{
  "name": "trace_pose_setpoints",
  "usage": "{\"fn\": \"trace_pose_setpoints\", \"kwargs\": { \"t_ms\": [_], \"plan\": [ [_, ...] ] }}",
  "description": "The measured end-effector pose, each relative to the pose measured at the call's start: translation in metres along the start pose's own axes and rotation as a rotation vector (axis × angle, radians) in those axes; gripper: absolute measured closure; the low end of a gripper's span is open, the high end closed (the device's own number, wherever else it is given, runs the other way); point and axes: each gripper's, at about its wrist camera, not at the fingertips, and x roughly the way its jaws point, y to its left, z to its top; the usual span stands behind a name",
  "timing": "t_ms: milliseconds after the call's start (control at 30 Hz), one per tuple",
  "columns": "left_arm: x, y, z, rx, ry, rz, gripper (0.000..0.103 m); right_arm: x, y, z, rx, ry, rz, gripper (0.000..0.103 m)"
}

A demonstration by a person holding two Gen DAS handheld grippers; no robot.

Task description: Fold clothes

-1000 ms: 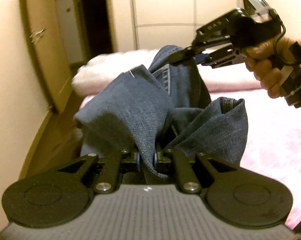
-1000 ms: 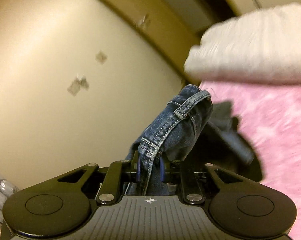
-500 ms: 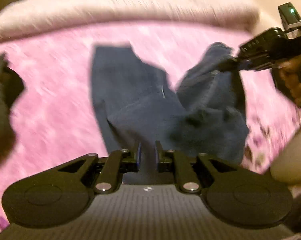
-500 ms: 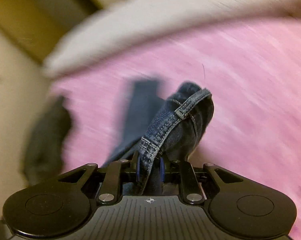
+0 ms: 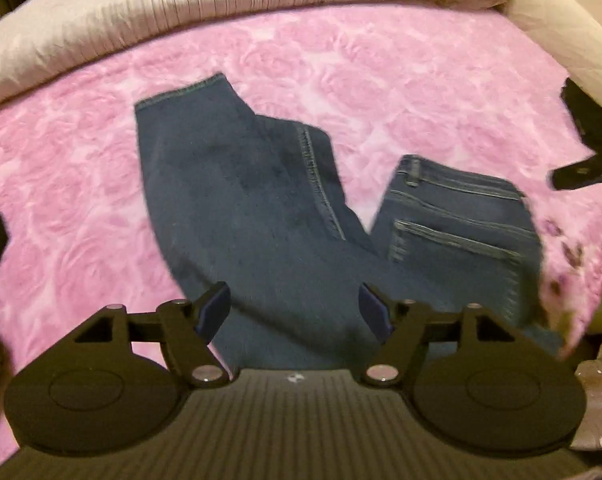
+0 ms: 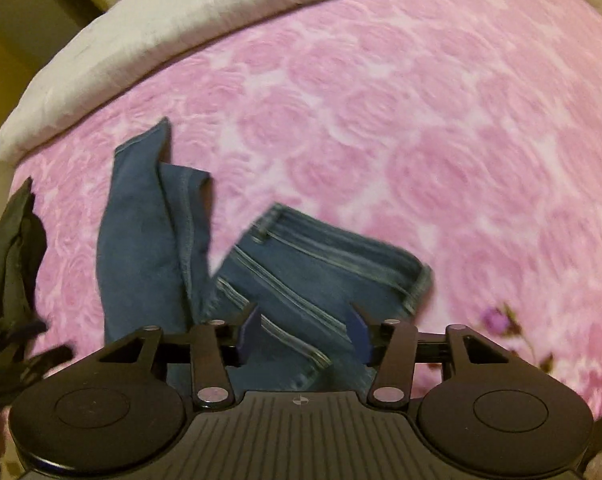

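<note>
A pair of blue jeans [image 5: 261,216] lies on the pink rose-patterned bedspread [image 5: 361,80], bent in a V. The legs run up to the left and the waistband and back pocket part [image 5: 461,216] lies to the right. My left gripper [image 5: 295,312] is open and empty just above the jeans' near fold. In the right wrist view the jeans [image 6: 149,248] lie the same way, waistband part [image 6: 325,264] at centre. My right gripper [image 6: 303,334] is open and empty over the waistband part. It also shows at the right edge of the left wrist view [image 5: 589,152].
A folded white quilt [image 5: 221,4] lies along the far side of the bed. A dark garment [image 6: 9,256] lies at the bed's left edge. The bed's right edge [image 5: 561,240] drops off close to the jeans' waistband.
Both grippers have let go of the jeans and opened. The jeans, held up in the air before, now lie flat on the bedspread.
</note>
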Motion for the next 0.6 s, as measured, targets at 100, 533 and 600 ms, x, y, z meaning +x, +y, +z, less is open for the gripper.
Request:
{"fn": "trace_pose_setpoints", "kwargs": {
  "t_ms": [100,533,600],
  "plan": [
    [0.051,0.025,0.016,-0.032,0.076,0.061,0.036,0.017,0.016,0.008,-0.058,-0.014,0.026,0.044],
    [0.064,0.123,0.034,-0.208,-0.006,-0.071,0.034,0.223,0.097,0.060,-0.233,0.071,0.299,0.025],
    [0.057,0.138,0.030,-0.264,-0.008,-0.094,0.033,0.254,0.106,0.064,-0.227,0.098,0.328,0.026]
  ]
}}
